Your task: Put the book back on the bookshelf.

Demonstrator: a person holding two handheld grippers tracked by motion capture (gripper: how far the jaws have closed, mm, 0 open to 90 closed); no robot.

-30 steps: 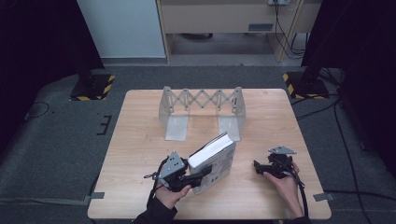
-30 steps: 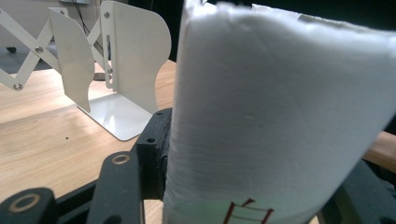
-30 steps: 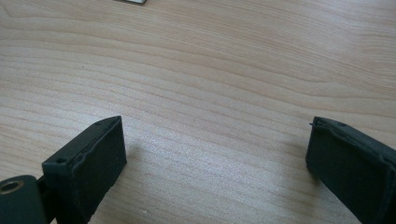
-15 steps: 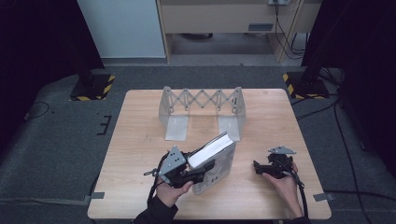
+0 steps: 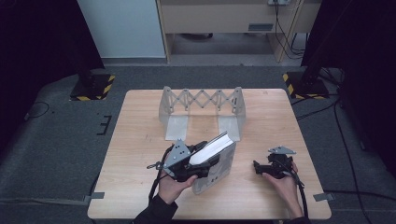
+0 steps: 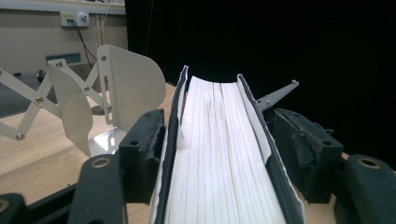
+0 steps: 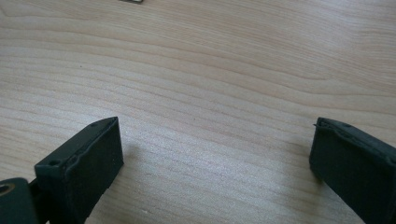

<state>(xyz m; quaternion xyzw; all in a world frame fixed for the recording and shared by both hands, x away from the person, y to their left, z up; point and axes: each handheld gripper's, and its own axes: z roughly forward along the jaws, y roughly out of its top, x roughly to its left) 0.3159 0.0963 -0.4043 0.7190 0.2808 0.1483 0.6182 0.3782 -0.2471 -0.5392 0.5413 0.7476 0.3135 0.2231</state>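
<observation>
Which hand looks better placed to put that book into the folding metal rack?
Left, probably. The left gripper has the book between its jaws, which have just been opening, with the rack just beyond it. The right gripper sits open and empty over bare table.

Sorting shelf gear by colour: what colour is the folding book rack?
Pale grey-white metal; the folding book rack shows best in the high view.

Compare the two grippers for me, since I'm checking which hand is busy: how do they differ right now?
The left gripper has a book between its jaws, which have just been opening; the right gripper has nothing between its jaws. The left's pads flank the book's covers, the far one apart from the cover, while the right's jaws stand wide over bare table. Both are black, hand-held and near the table's front edge.
</observation>
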